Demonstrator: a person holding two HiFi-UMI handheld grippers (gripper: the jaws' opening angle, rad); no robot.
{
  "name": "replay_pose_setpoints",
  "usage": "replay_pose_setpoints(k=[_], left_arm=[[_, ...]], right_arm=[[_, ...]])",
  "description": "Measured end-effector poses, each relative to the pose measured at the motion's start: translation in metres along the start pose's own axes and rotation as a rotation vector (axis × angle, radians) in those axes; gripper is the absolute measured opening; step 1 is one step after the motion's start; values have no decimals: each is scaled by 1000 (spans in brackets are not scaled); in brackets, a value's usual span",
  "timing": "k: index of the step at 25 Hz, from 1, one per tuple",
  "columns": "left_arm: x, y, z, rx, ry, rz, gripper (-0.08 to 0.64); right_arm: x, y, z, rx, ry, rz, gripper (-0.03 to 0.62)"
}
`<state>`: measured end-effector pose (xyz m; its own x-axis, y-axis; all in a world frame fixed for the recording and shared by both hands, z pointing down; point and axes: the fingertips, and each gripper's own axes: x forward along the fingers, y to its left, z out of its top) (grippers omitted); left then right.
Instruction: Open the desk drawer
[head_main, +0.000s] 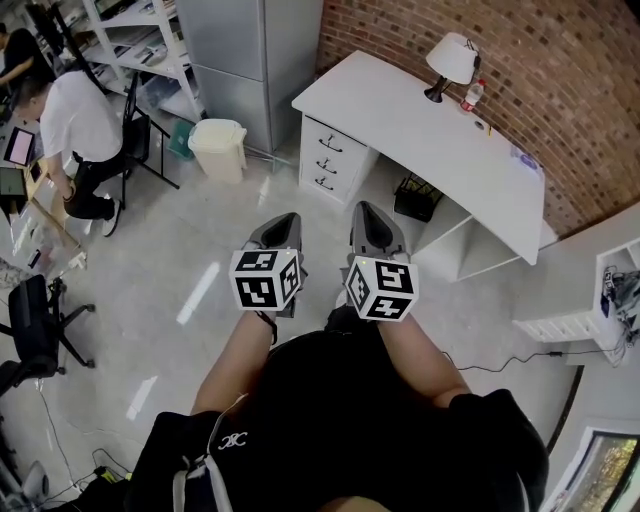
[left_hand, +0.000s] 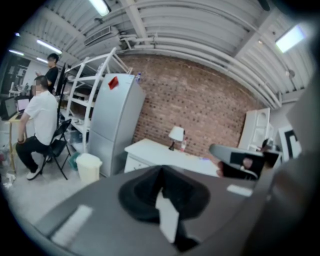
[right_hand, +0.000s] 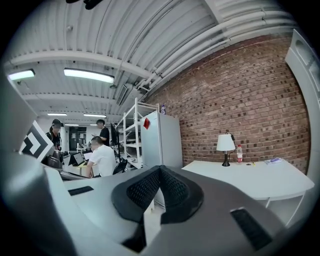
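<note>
Drawers (head_main: 327, 160) at left end of desk (head_main: 430, 125) all 3 shut, nothing done. Left gripper (head_main: 285, 222) and right gripper (head_main: 372, 215) clenched empty, well short. Remaining: approach, grasp handle (head_main: 331, 146), pull.

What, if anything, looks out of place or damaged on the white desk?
Nothing stands out. The desk is tidy, its lamp and bottle stand upright side by side, and all three drawers are shut.

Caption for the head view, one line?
Left gripper and right gripper, both shut and empty, held short of the white desk, its three drawers closed.
</note>
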<state>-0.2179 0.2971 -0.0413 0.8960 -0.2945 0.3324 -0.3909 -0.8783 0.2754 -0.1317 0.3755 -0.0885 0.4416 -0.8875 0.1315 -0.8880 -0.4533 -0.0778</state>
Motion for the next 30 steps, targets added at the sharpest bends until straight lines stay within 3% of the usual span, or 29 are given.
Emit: replay_pose_setpoints(k=[10, 17, 22, 30], left_arm=[[54, 41, 17, 0, -4, 86, -2], [148, 70, 41, -7, 15, 148, -2], [224, 76, 59, -45, 44, 187, -2], [320, 103, 107, -115, -3, 275, -2]], right_arm=[[76, -14, -7, -9, -2, 91, -2], [167, -62, -9, 4, 18, 142, -2], [243, -104, 5, 29, 41, 236, -2], [346, -143, 14, 10, 96, 364, -2]])
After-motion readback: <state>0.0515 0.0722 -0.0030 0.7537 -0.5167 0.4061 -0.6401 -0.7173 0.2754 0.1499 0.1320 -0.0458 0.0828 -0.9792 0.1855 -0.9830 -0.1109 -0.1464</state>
